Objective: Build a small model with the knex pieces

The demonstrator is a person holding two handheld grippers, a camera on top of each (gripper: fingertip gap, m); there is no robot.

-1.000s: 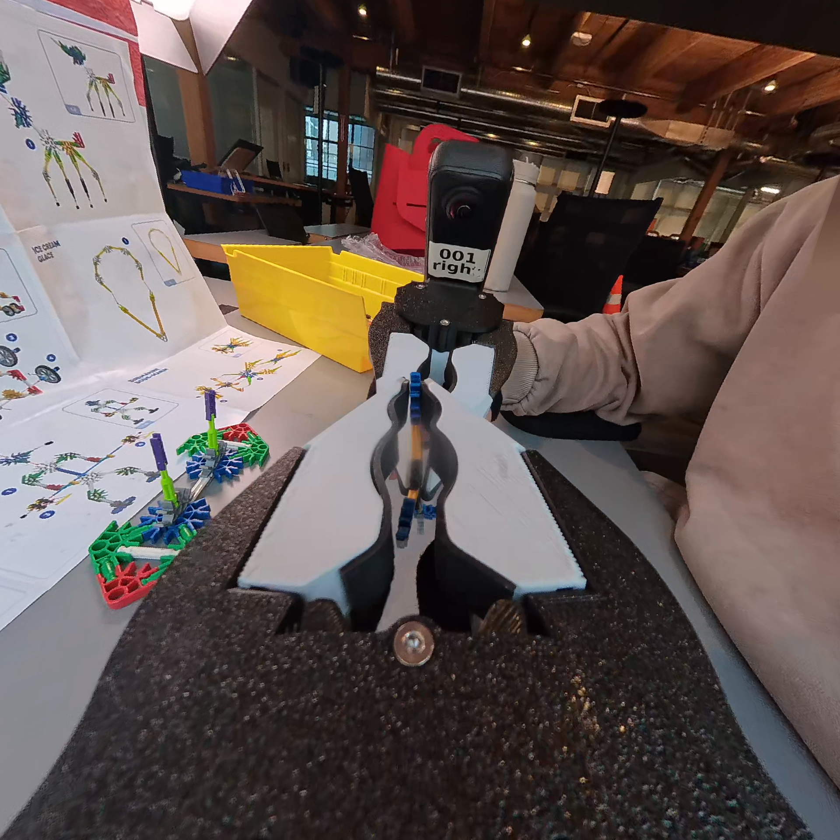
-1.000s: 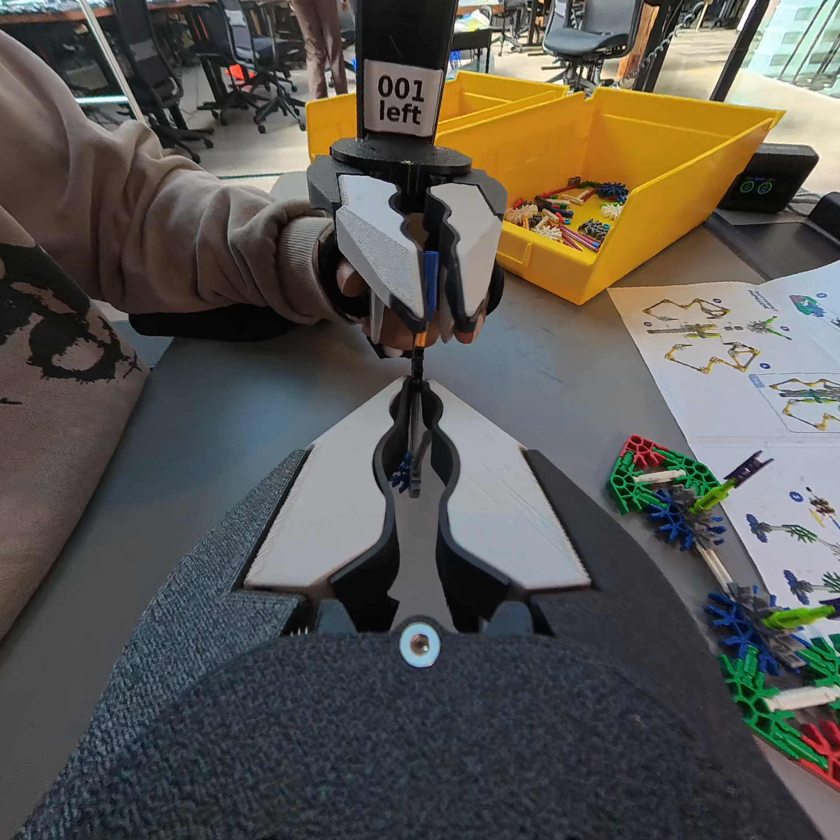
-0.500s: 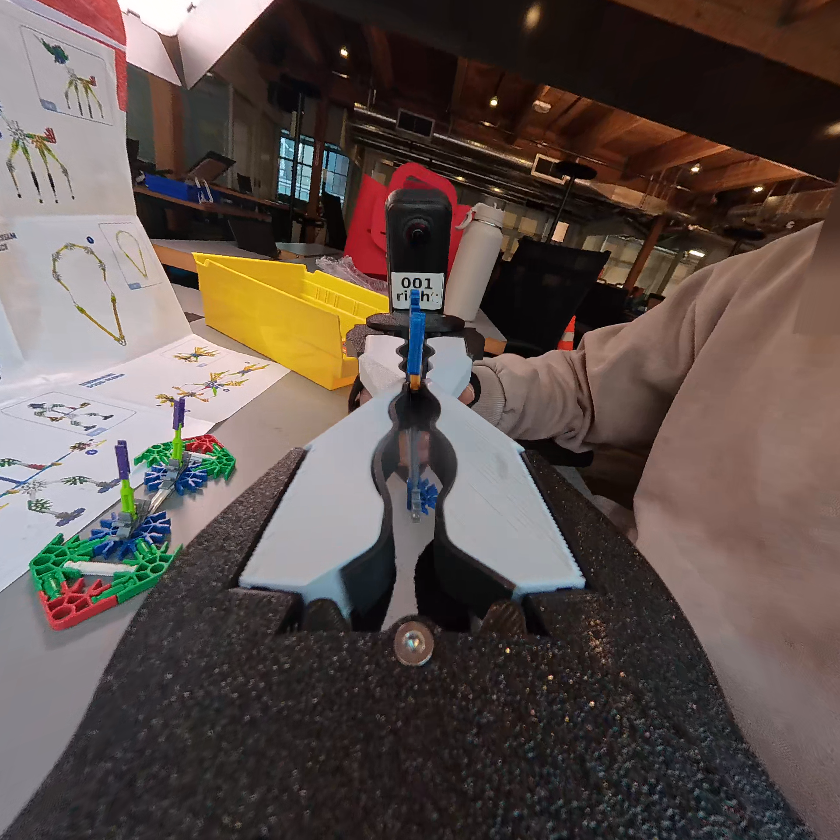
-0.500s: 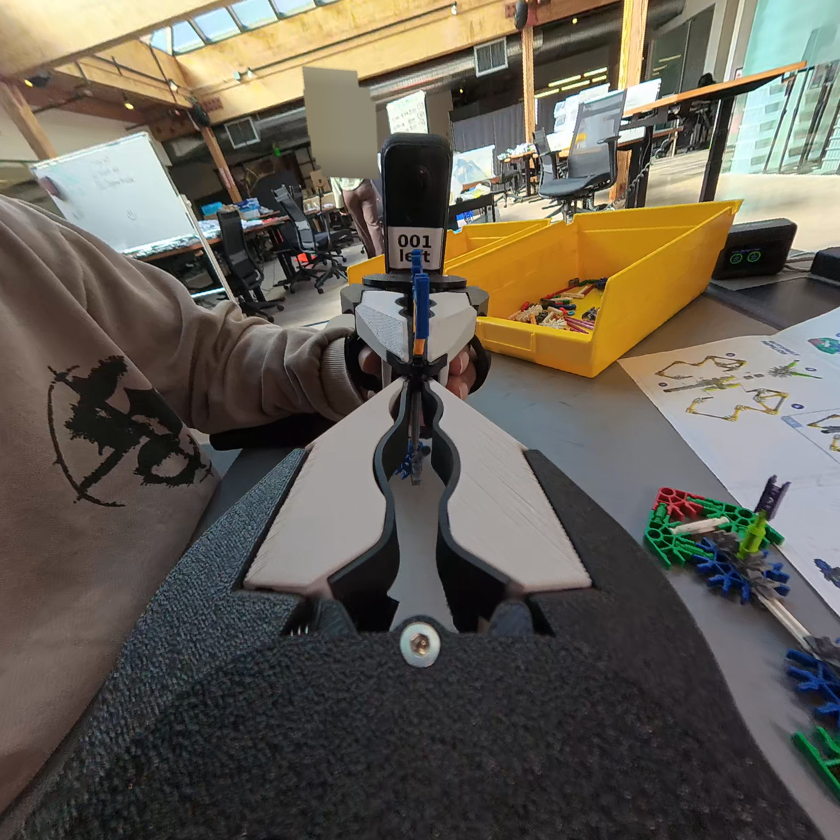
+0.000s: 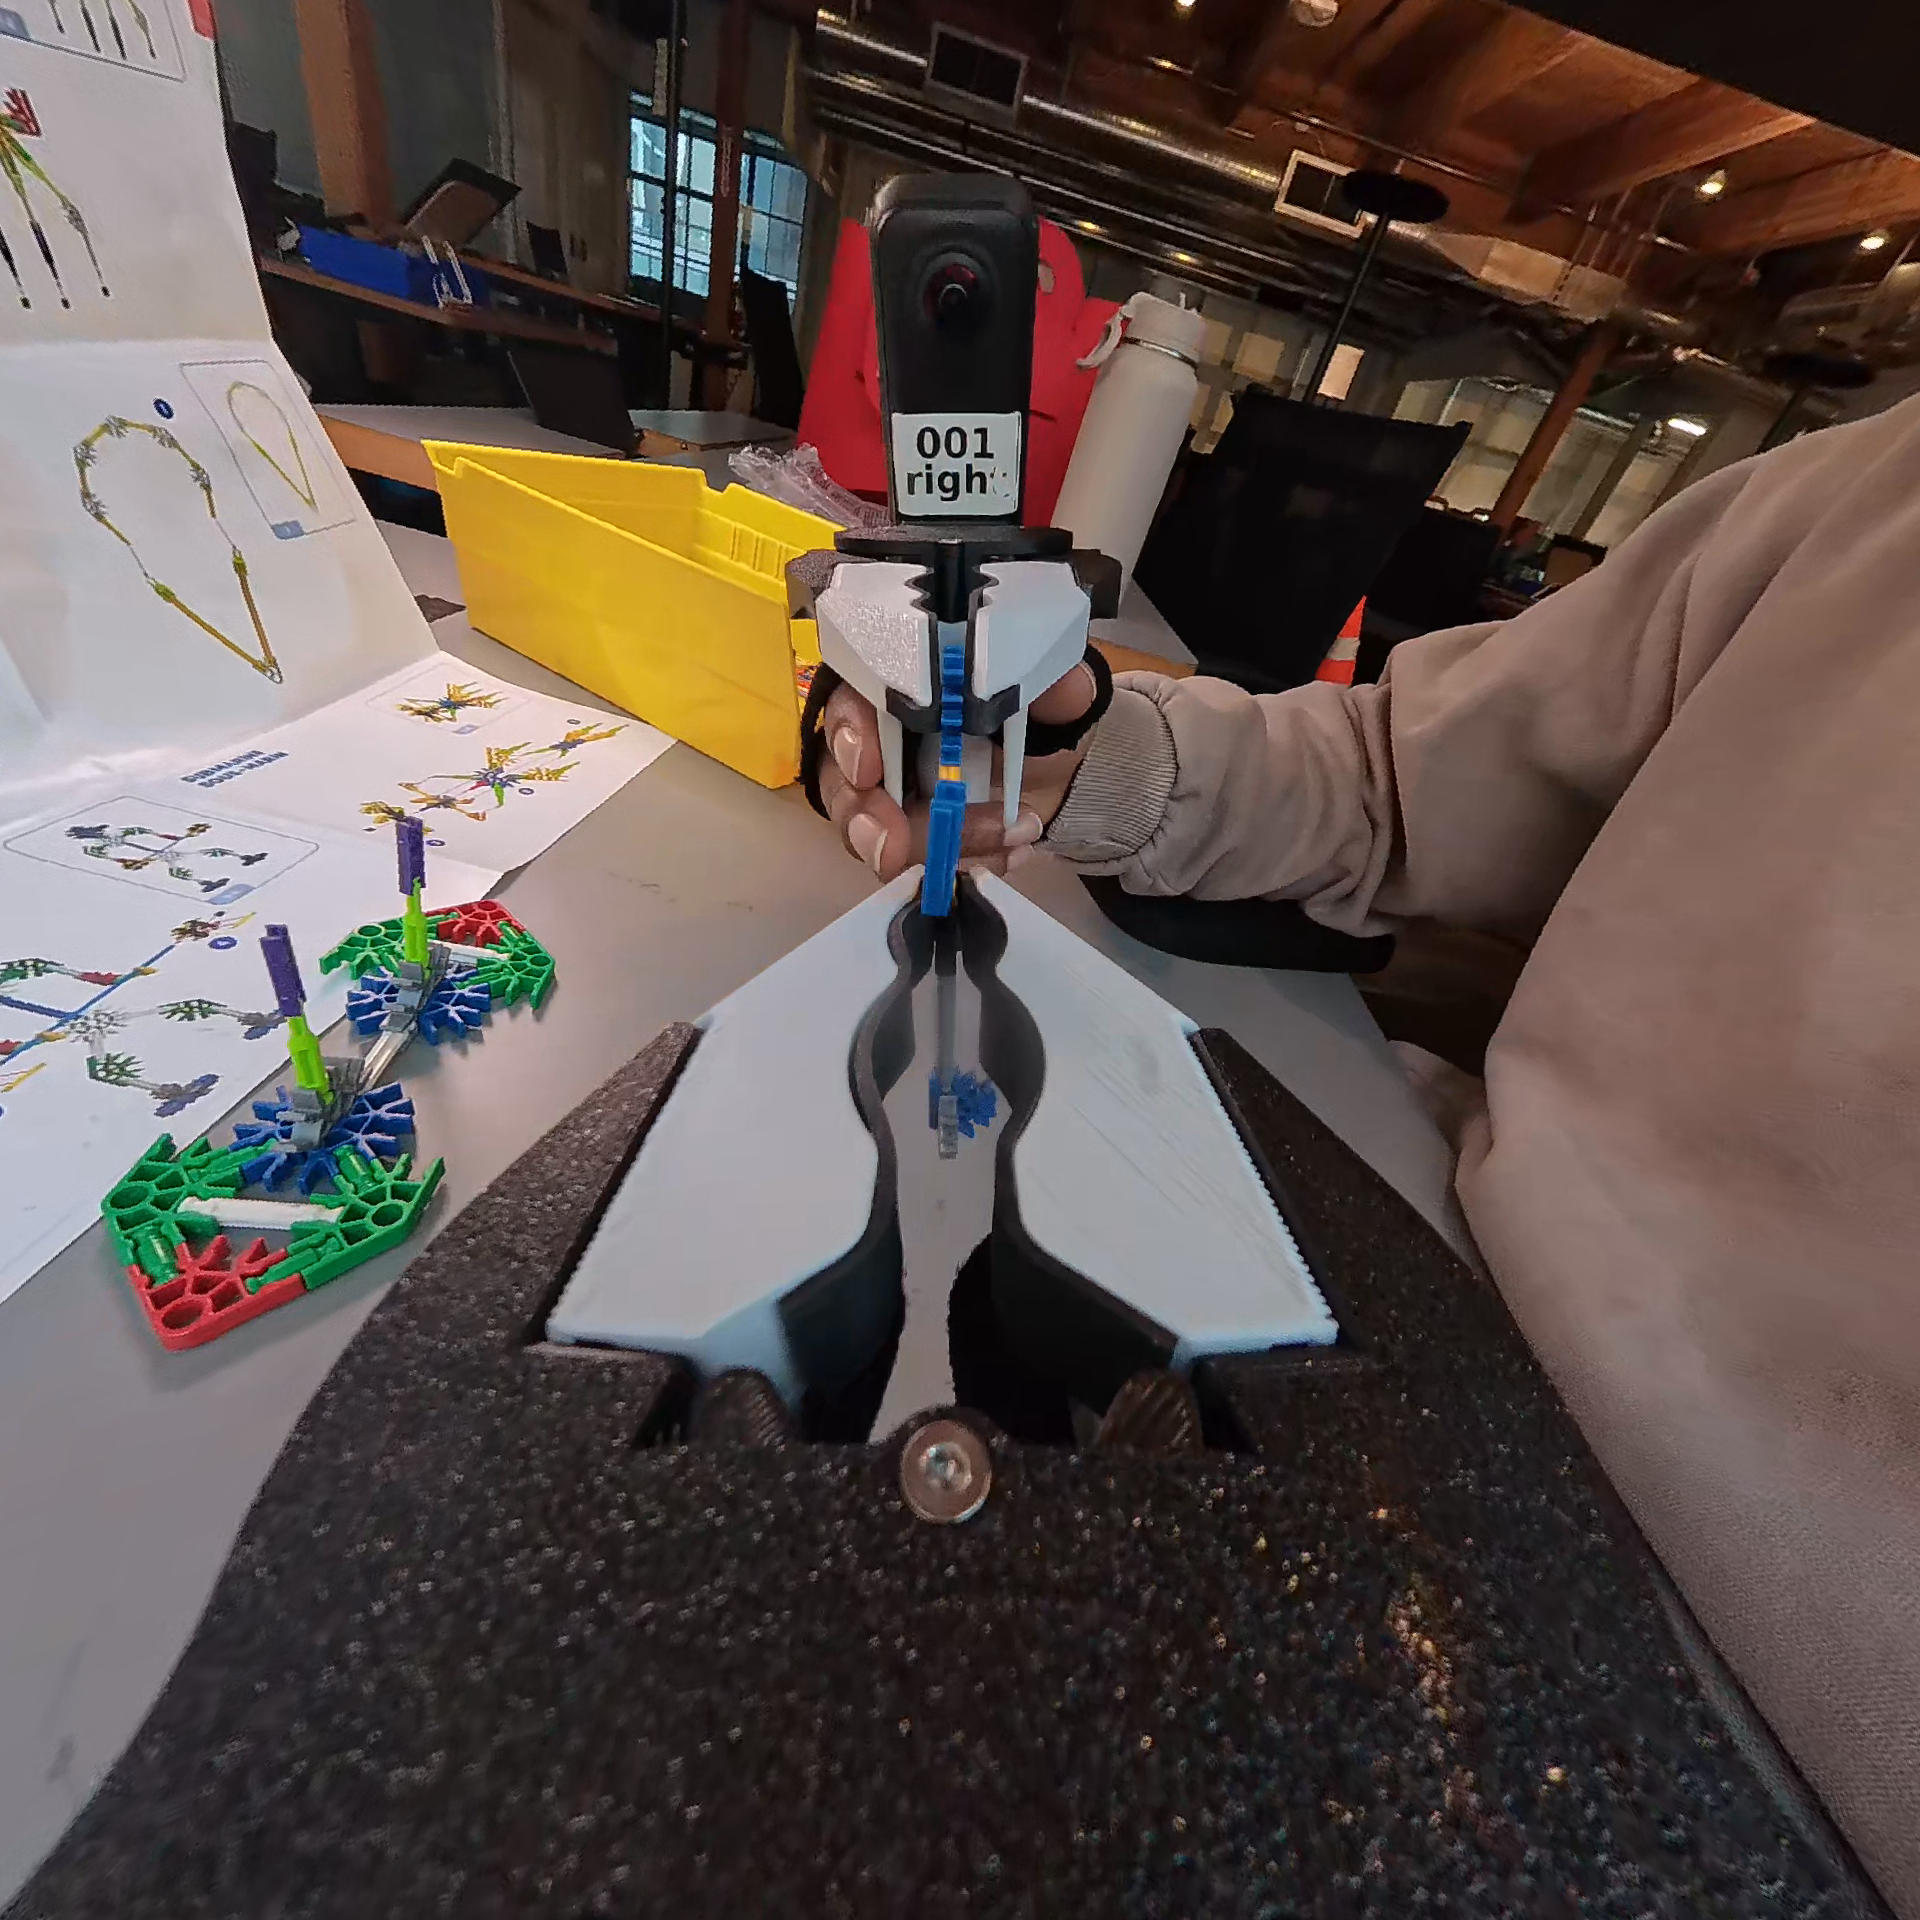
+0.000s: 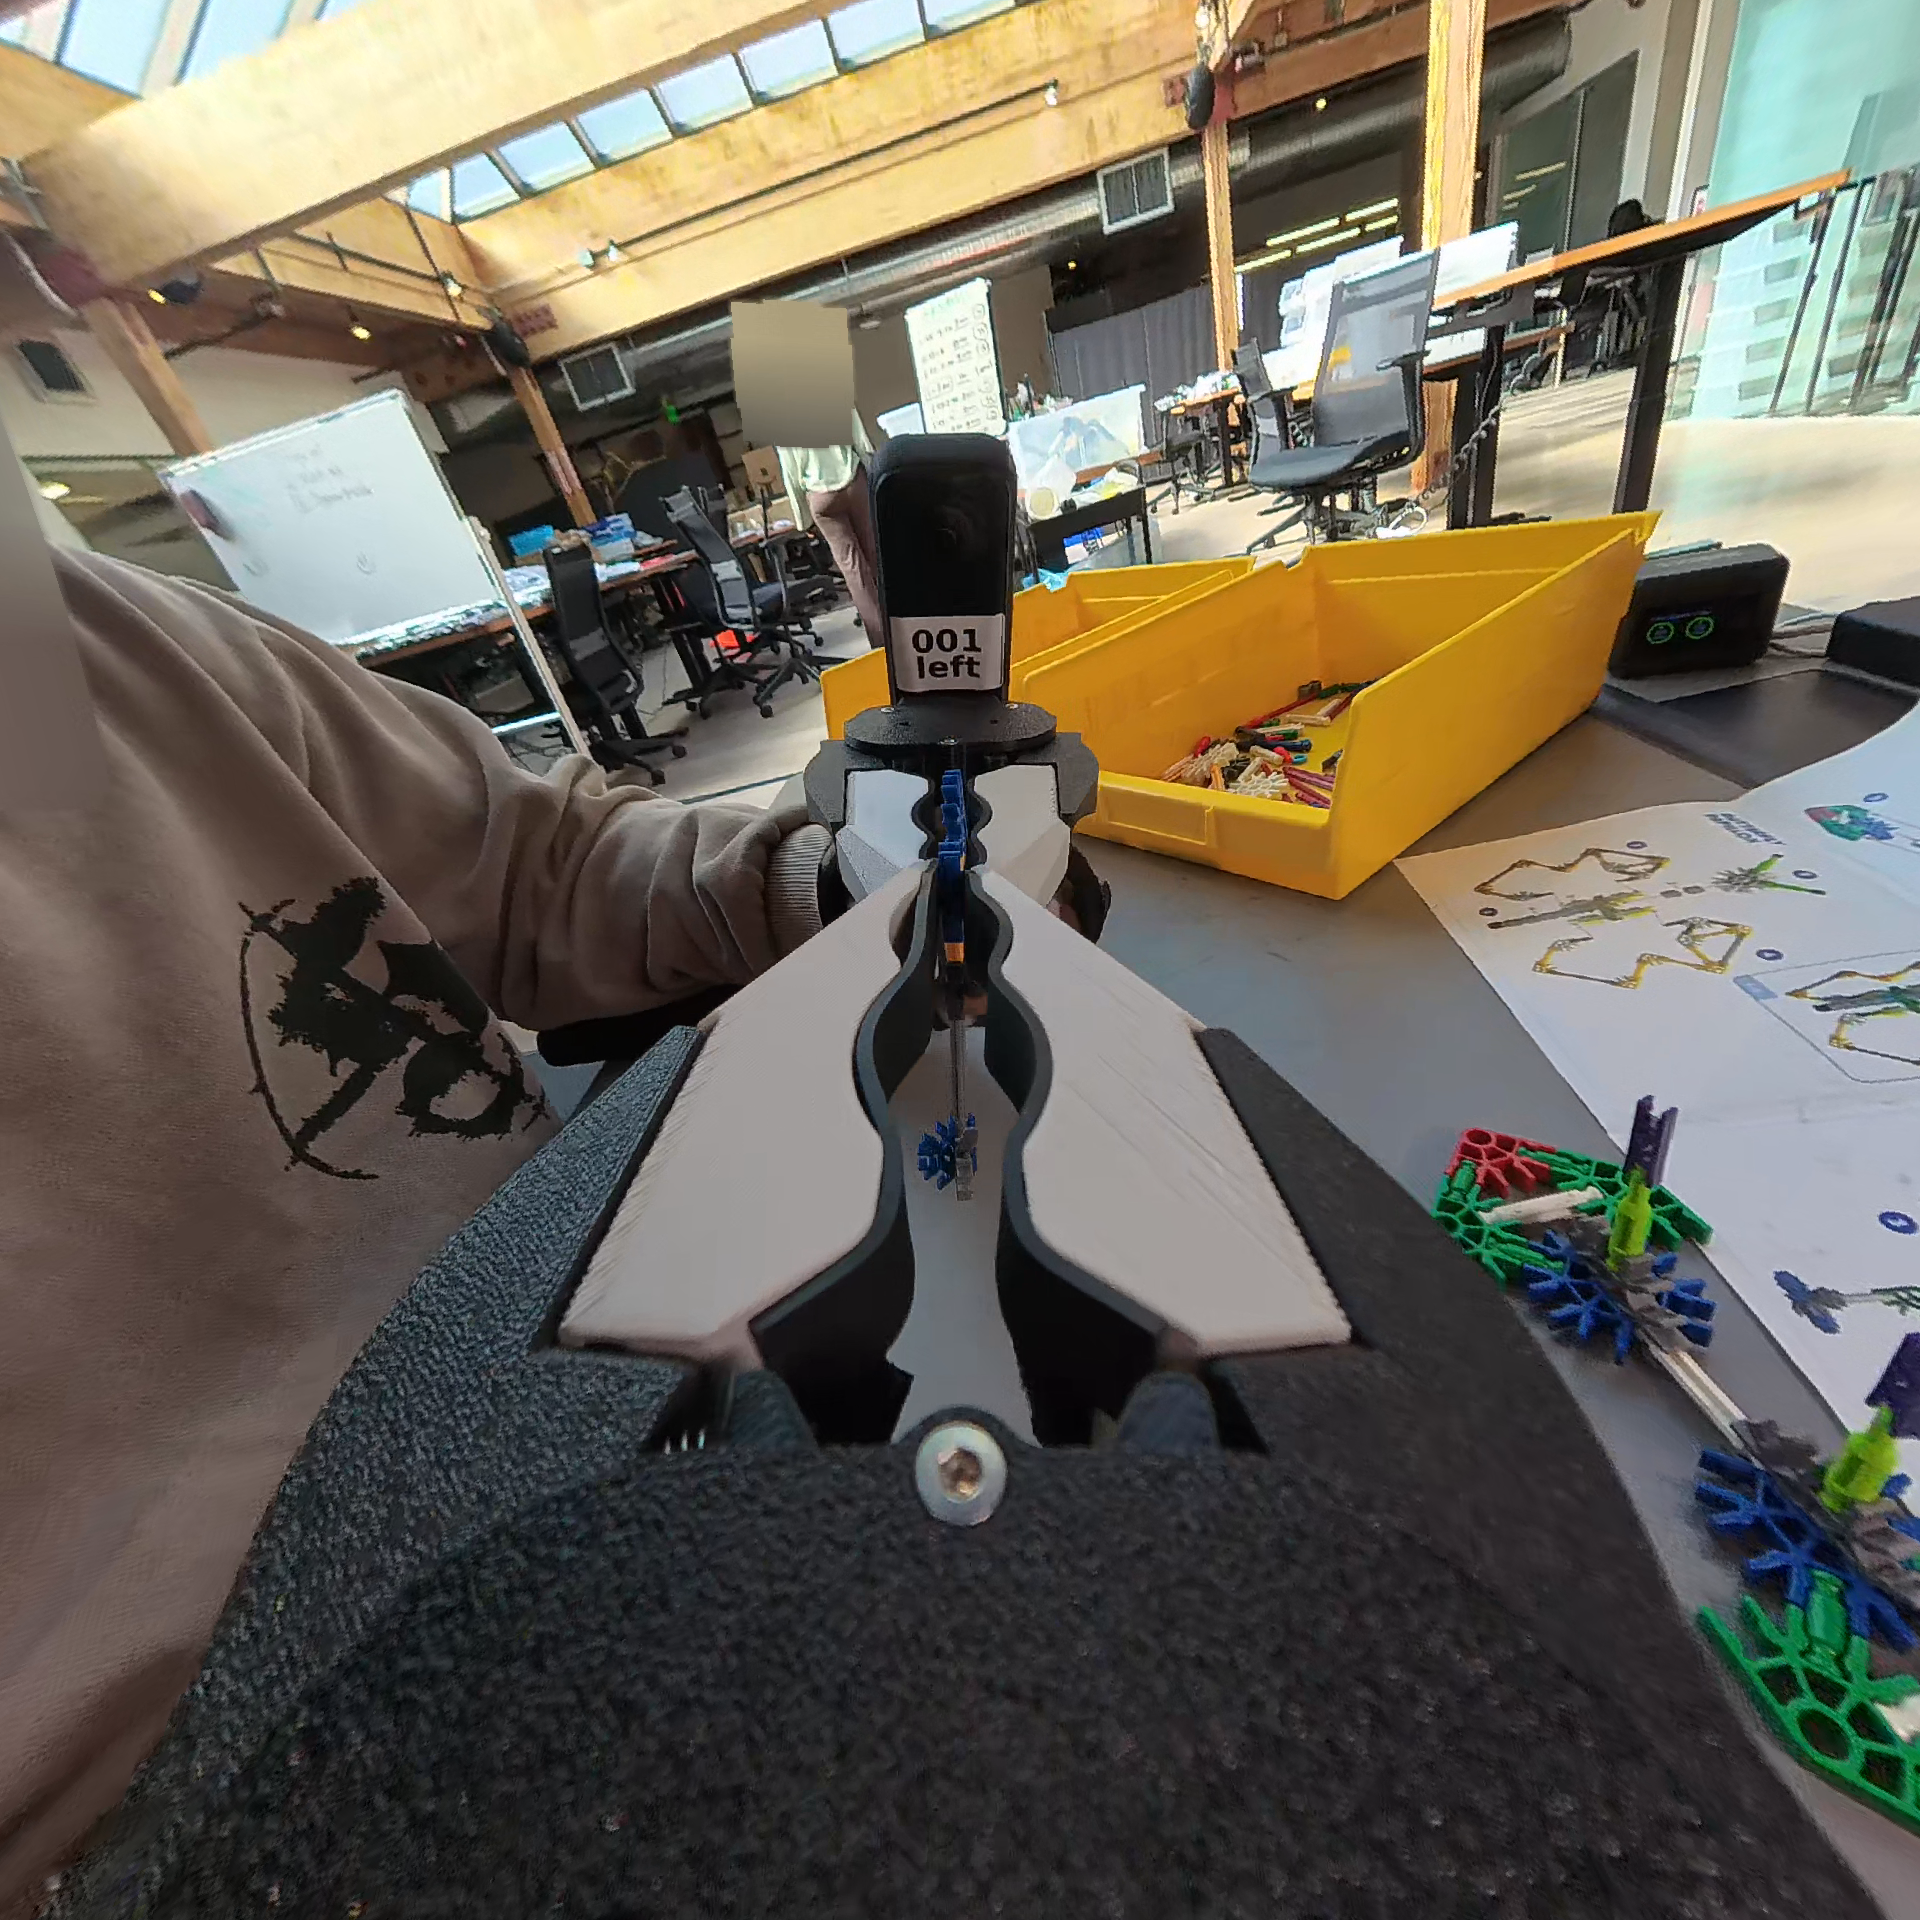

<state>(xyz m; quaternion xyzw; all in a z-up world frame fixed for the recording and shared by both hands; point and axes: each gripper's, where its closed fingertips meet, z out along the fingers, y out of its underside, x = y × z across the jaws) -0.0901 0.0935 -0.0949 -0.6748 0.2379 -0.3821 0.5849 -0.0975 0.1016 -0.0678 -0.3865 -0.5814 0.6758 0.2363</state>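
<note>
1. Blue and grey plastic bridges the two tools: a slim rod piece (image 5: 943, 831) with blue connectors runs straight from one to the other, held in the air above the grey counter (image 5: 675, 883).
2. The left hand-held gripper (image 5: 943, 899) is pinched almost fully closed on the grey rod. A blue snowflake connector (image 5: 961, 1101) sits in the hollow between its fingers.
3. The right hand-held gripper (image 6: 948, 883) is just as tightly closed on the same piece from the other end, tip to tip with the left one.
4. Over the last second neither grip has let go or opened. What has changed is the tilt: a second ago the right wrist view looked down on the counter, and now it looks level across the room, so the joined pair has swung upward while staying clamped together.
5. Only the left wrist view shows the bare fingers (image 5: 862, 790) curled under the right tool, a white bottle (image 5: 1132, 436) far behind it, and the upright instruction sheet (image 5: 208, 499) at far left.
6. Only the right wrist view looks into the yellow bin (image 6: 1455, 727), where loose rods and connectors (image 6: 1257, 748) lie, and shows a black box (image 6: 1704, 603) behind it.
7. Both views catch the flat green, red and blue model (image 5: 281, 1174) lying untouched on the counter, well apart from the tools.
</note>
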